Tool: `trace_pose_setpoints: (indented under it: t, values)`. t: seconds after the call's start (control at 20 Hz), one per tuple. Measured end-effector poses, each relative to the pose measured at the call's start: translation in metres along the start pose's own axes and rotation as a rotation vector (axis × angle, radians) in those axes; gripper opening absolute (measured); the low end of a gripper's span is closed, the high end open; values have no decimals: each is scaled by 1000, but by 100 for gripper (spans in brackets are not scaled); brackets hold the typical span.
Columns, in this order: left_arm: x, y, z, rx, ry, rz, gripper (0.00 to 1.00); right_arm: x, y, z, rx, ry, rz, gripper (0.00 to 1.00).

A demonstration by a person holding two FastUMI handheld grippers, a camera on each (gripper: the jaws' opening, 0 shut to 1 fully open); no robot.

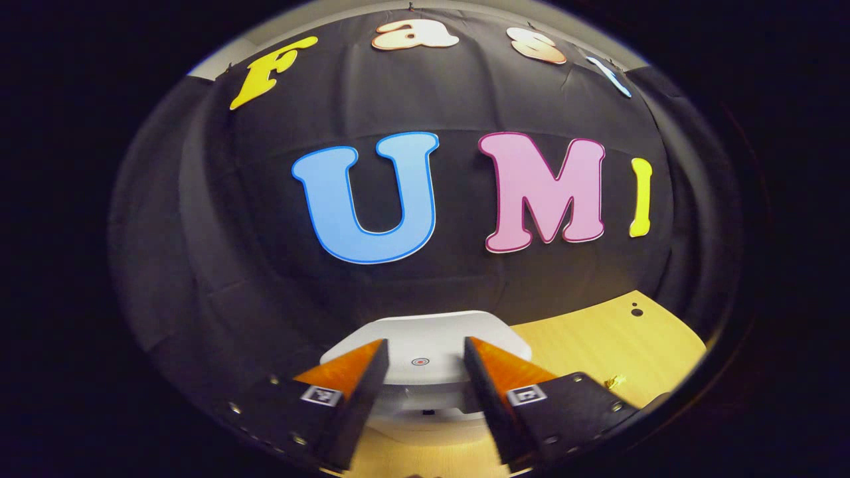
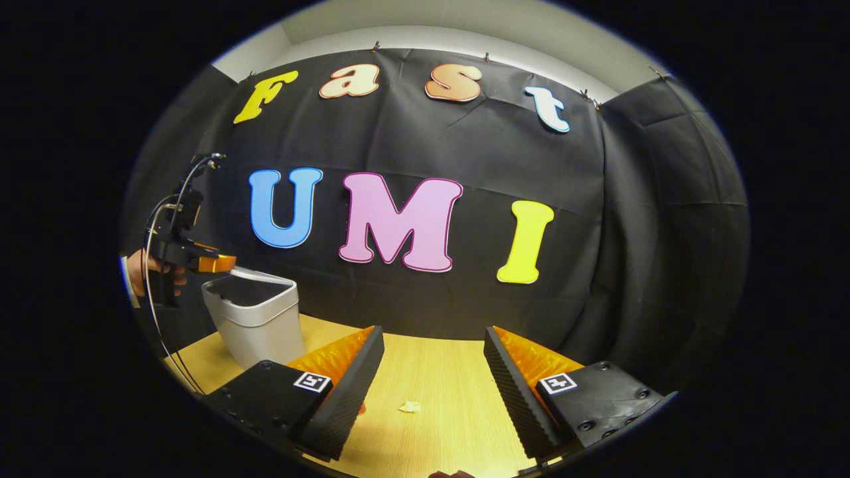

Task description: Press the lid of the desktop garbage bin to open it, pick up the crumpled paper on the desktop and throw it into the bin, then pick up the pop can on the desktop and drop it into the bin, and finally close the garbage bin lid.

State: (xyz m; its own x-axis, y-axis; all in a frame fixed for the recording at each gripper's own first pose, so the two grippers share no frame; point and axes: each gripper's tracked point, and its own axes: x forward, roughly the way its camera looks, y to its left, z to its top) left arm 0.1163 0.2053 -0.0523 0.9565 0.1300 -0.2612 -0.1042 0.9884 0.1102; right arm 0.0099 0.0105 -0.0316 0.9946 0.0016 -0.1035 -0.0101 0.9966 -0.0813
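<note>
Final step was on: left claw (image 1: pixel 420 362), jaws wide, hovered over the bin lid (image 1: pixel 425 335); right claw (image 2: pixel 431 385) hung wide at six o'clock above the counter (image 2: pixel 438 431). Next, I judged, a downward press.

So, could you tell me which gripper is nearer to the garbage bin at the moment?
Left. The left gripper hovers at the garbage bin's lid, open; the right gripper is away over the desk, open.

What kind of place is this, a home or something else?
Probably a staged recording booth, not a home: black cloth wall hung behind a bare wooden table, with a small white bin on it, and a hand-held gripper poised at the bin.
</note>
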Motion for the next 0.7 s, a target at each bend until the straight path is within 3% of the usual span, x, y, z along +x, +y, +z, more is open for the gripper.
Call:
trace_pose_setpoints:
  t: [0.05, 0.1, 0.7]
  values:
    - [1, 0, 5, -13, -22, 5, 96, 0, 1, 0, -3, -1, 1, 98]
    - [-3, 0, 12, -15, -42, 8, 98, 1, 2, 0, -7, -1, 2, 98]
    - [-62, -19, 53, -47, -209, -25, 98, 24, 1, -11, -14, 30, 6, 98]
